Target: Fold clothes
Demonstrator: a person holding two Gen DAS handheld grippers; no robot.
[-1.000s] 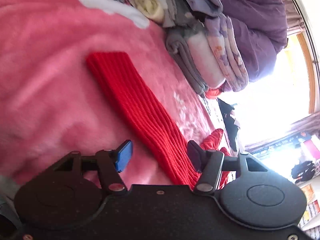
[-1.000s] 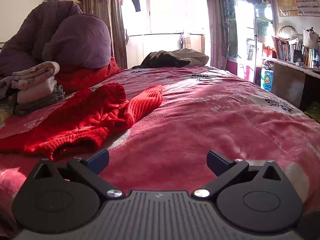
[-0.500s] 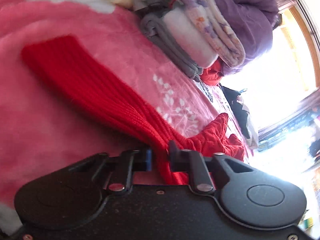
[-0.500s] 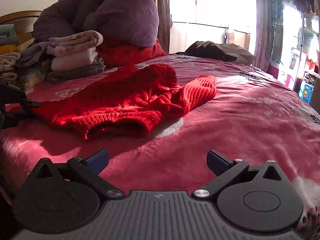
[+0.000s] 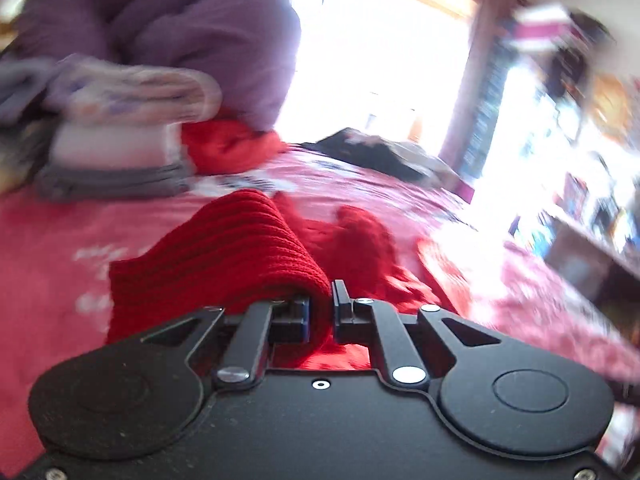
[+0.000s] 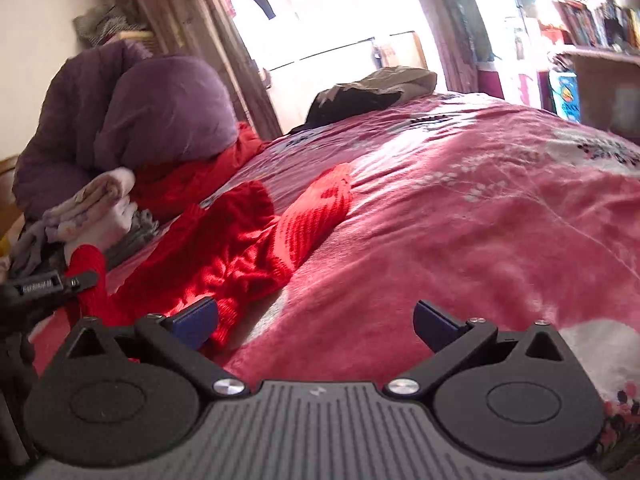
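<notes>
Left gripper point(image 5: 321, 312): jaws pinched together on ribbed sleeve of red sweater point(image 5: 224, 256), fabric draping over left finger. Right gripper point(image 6: 316, 320): jaws wide apart, holding nothing, left finger near sweater hem. Sweater spread on pink bed point(image 6: 460, 216), left side. Folded stack point(image 6: 100, 212), purple duvet point(image 6: 132, 120) far left.

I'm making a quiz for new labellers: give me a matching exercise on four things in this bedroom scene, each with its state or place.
1. left tool
2. right tool
3. red sweater
4. purple quilt

a. bunched up behind the folded pile
b. open above the blanket
c. shut on a sleeve
d. partly lifted off the bed

Pairs: 1-c, 2-b, 3-d, 4-a
</notes>
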